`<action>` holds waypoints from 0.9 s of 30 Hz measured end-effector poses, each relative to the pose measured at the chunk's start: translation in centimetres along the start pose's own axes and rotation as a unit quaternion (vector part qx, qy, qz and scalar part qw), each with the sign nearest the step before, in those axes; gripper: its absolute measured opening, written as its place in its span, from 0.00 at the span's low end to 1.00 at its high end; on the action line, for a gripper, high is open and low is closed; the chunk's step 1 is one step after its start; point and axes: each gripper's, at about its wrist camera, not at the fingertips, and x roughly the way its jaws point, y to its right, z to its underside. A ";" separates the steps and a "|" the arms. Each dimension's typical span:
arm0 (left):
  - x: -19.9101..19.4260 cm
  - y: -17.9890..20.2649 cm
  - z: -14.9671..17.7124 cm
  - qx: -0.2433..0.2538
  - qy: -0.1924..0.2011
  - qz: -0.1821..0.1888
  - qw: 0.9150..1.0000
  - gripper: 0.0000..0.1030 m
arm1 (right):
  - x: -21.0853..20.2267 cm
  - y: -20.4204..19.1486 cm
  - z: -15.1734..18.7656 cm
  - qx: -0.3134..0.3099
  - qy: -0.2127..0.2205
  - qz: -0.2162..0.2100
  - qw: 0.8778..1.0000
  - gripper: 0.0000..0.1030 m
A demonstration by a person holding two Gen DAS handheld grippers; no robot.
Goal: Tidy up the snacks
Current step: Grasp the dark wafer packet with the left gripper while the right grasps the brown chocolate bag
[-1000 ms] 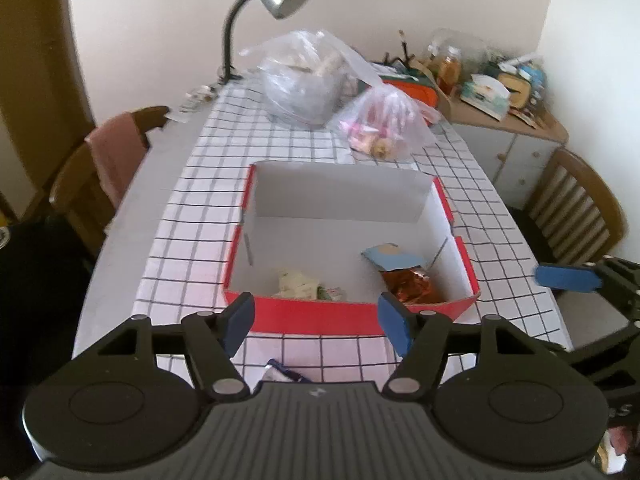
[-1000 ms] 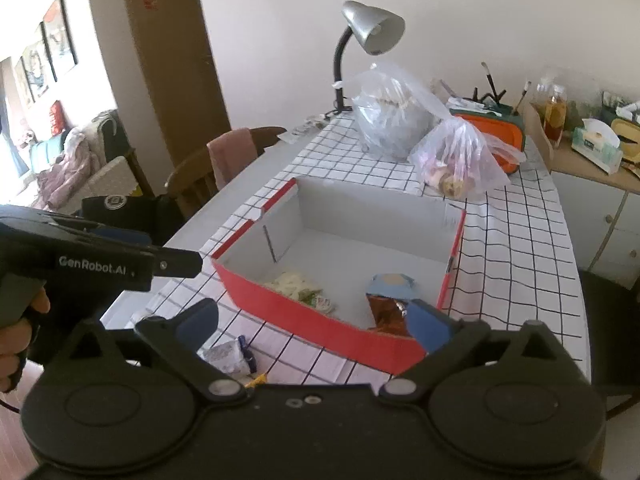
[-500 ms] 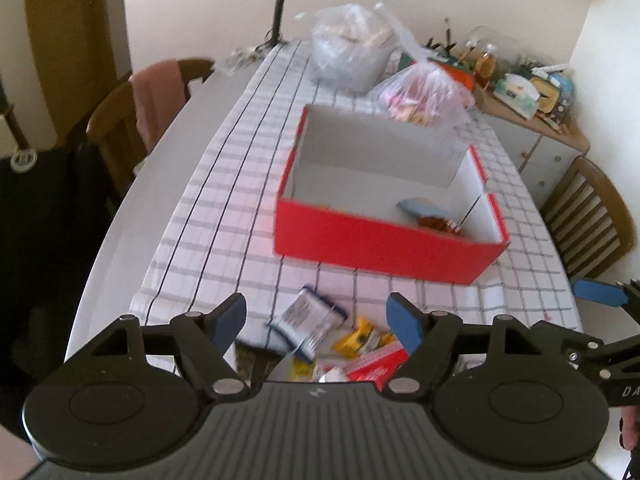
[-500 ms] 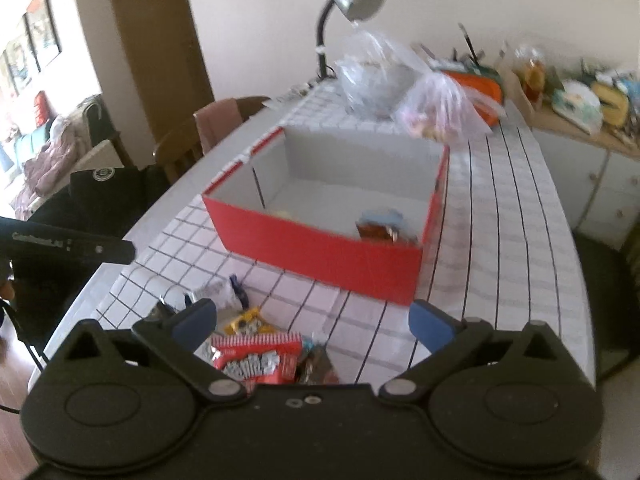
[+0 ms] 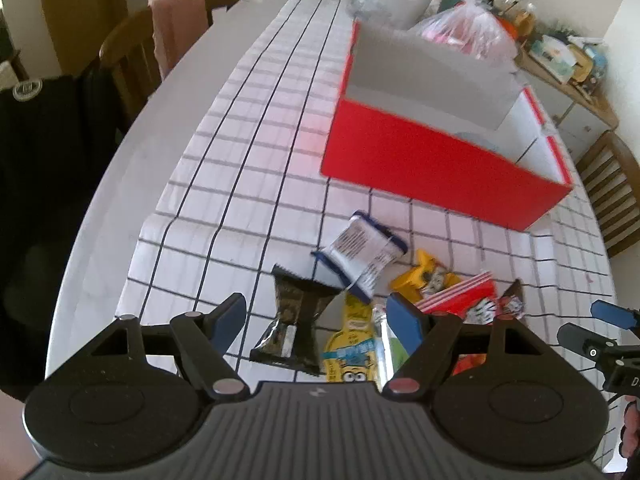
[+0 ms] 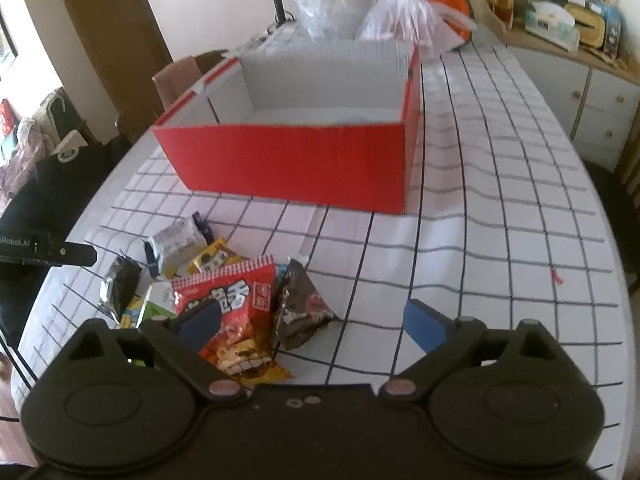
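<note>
A red cardboard box with a white inside stands on the checked tablecloth; it also shows in the right wrist view. A pile of snack packets lies in front of it: a black packet, a white-and-blue packet, a yellow Minions packet, a red packet and a dark brown packet. My left gripper is open and empty, low over the black packet. My right gripper is open and empty, over the red and brown packets.
Two clear plastic bags and a lamp stem stand behind the box. Wooden chairs flank the table, one on the right. A cluttered sideboard stands at the far right. The table edge is near on the left.
Both grippers have pulled back from over the box and dropped low toward the snack pile at the near end of the table. Both stay open and empty.
</note>
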 end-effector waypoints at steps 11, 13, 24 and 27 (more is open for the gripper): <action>4.8 -2.2 0.7 -0.020 -0.053 -0.010 0.998 0.75 | 3.9 0.3 0.2 0.025 -0.035 -0.009 0.999 0.81; 5.4 -2.5 0.7 -0.023 -0.058 -0.011 0.998 0.75 | 4.3 0.7 0.2 0.033 -0.038 -0.007 0.999 0.78; 7.2 -2.9 1.1 -0.025 -0.077 -0.003 0.997 0.74 | 5.1 1.3 0.2 0.051 -0.035 -0.004 0.998 0.66; 7.3 -2.8 1.1 -0.019 -0.077 -0.003 0.997 0.74 | 5.5 0.9 -0.1 0.035 -0.032 0.004 0.999 0.66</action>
